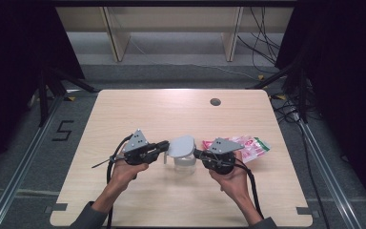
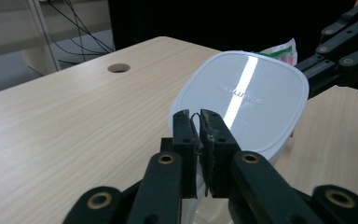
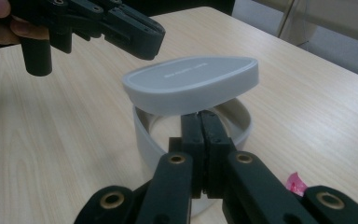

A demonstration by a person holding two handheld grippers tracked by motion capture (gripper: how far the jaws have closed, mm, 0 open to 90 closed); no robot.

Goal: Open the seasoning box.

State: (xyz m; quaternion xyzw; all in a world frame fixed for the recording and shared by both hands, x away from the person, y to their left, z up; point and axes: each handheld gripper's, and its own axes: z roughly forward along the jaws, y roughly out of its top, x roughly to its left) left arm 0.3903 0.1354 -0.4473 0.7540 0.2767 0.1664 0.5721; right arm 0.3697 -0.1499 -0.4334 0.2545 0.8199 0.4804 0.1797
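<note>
Lid (image 1: 182, 145) of pale grey plastic sits tilted over a clear round container (image 1: 185, 163) near the middle of the tabletop (image 1: 124, 114), its right edge raised off the rim. The right gripper (image 3: 200, 122) comes in from the right with its jaws pressed together under that lifted edge, pinching the lid's rim. The left gripper (image 2: 200, 122) reaches from the left; its jaws stand a narrow slit apart at the near edge of the lid, and whether they press on the container's wall I cannot tell. A pink and green packet (image 1: 252, 147) lies on the tabletop just right of the right gripper. A round hole (image 1: 215, 101) marks the far side.
</note>
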